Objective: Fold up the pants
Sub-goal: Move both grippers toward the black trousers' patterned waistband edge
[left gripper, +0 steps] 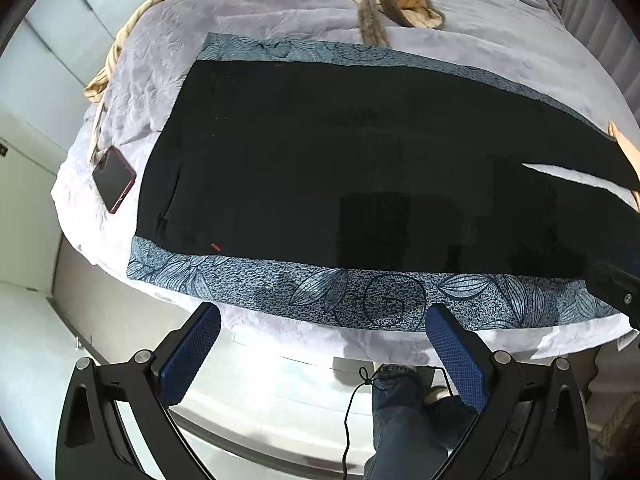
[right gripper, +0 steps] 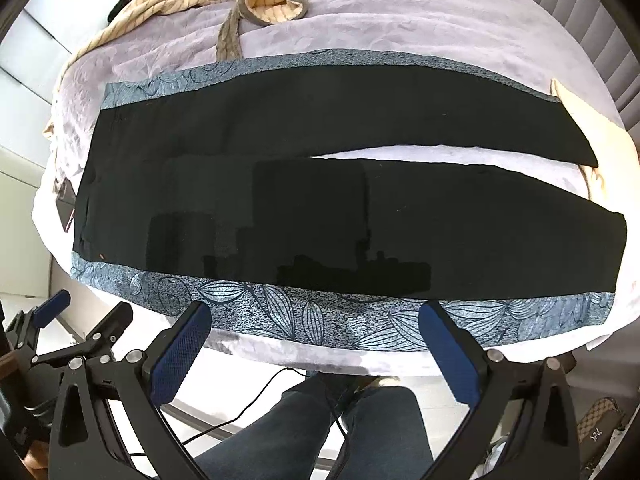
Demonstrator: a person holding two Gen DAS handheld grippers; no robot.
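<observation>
Right wrist: pants flat, unfolded on patterned cloth.

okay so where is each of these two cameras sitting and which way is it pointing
Left wrist: on the left gripper, off the bed's near edge, facing the waist end of the black pants and a phone; open blue fingers and a jeans leg show.
Right wrist: on the right gripper, facing both pant legs; open fingers, both jeans legs and the left gripper show.
Shared: pants, patterned cloth, purple bedspread.
</observation>
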